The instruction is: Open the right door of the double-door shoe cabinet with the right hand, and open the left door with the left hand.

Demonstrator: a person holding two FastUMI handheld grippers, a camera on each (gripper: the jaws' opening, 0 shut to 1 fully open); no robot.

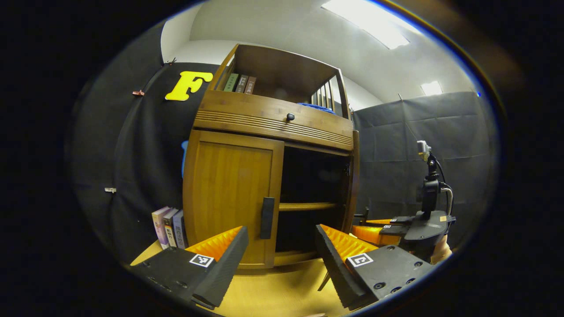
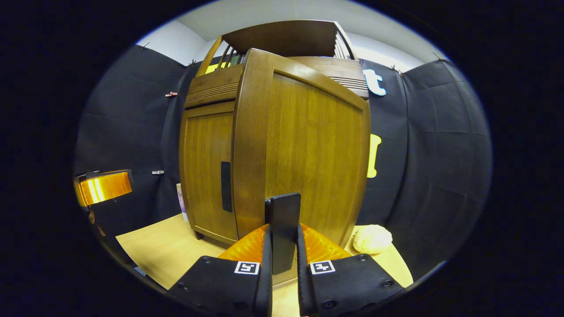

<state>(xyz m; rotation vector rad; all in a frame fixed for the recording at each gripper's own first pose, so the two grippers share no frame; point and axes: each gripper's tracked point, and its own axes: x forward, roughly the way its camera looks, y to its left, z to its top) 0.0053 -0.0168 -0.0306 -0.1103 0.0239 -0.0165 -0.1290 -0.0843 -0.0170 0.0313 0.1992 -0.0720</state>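
Note:
The wooden shoe cabinet (image 1: pixel 273 119) stands on a yellow table. Its right door (image 2: pixel 304 149) is swung open toward me, baring dark shelves (image 1: pixel 308 205). My right gripper (image 2: pixel 283 251) is shut on that door's dark handle (image 2: pixel 284 229). The left door (image 1: pixel 231 193) is closed, its dark handle (image 1: pixel 267 218) near the inner edge, also seen as the left door handle (image 2: pixel 225 186). My left gripper (image 1: pixel 280 246) is open, a short way in front of that handle, touching nothing. The right gripper (image 1: pixel 396 229) shows at the right of the left gripper view.
Several books (image 1: pixel 169 226) stand left of the cabinet on the yellow table (image 1: pixel 273 295). More books (image 1: pixel 240 83) and a blue cloth (image 1: pixel 317 107) sit on the top shelf above a drawer knob (image 1: pixel 290 116). A pale round object (image 2: pixel 372 238) lies right of the cabinet.

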